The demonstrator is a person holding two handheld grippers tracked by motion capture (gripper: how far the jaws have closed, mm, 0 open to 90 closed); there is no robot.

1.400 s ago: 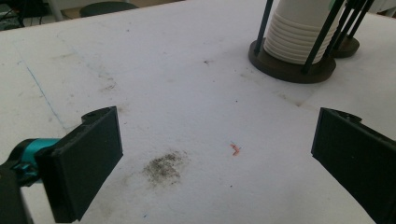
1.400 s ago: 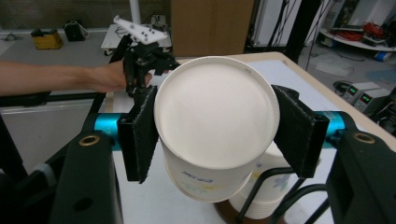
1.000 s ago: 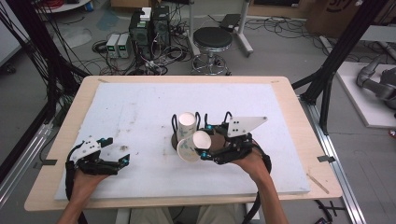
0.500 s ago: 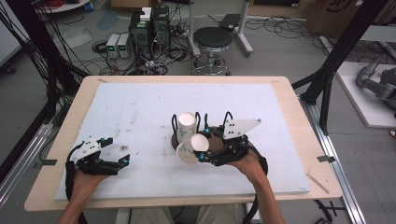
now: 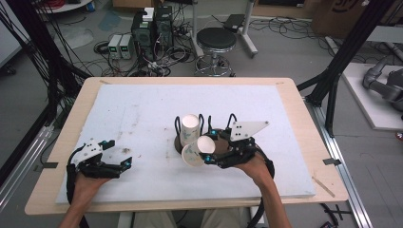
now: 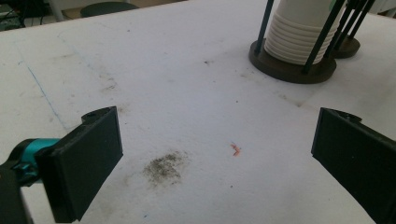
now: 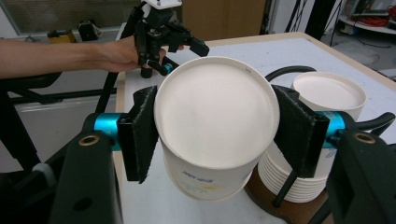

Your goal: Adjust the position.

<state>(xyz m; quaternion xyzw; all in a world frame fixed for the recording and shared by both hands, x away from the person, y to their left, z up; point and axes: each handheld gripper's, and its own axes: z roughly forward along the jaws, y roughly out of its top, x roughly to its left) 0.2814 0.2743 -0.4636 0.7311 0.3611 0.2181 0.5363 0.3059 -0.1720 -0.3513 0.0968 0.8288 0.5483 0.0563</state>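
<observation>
My right gripper (image 5: 209,154) is shut on a white paper cup (image 5: 195,152), held tilted on its side just left of the hand. In the right gripper view the black pads (image 7: 142,133) press both sides of the cup (image 7: 215,112), whose base faces the camera. Right behind it, a stack of white cups (image 5: 190,124) stands upside down in a dark round holder (image 5: 179,142) with black wire posts. My left gripper (image 5: 122,165) lies near the table's front left, jaws wide apart and empty. Its own view shows the same stack (image 6: 299,32) off to the upper right.
The white foam board (image 5: 142,109) covers the wooden table and has a dark smudge (image 6: 163,167) and a small orange scrap (image 6: 235,149) between the left jaws. A stool (image 5: 216,40), computers and cables sit on the floor beyond the far edge.
The right gripper with the cup has shifted slightly down and toward the front edge. The left gripper has not moved.
</observation>
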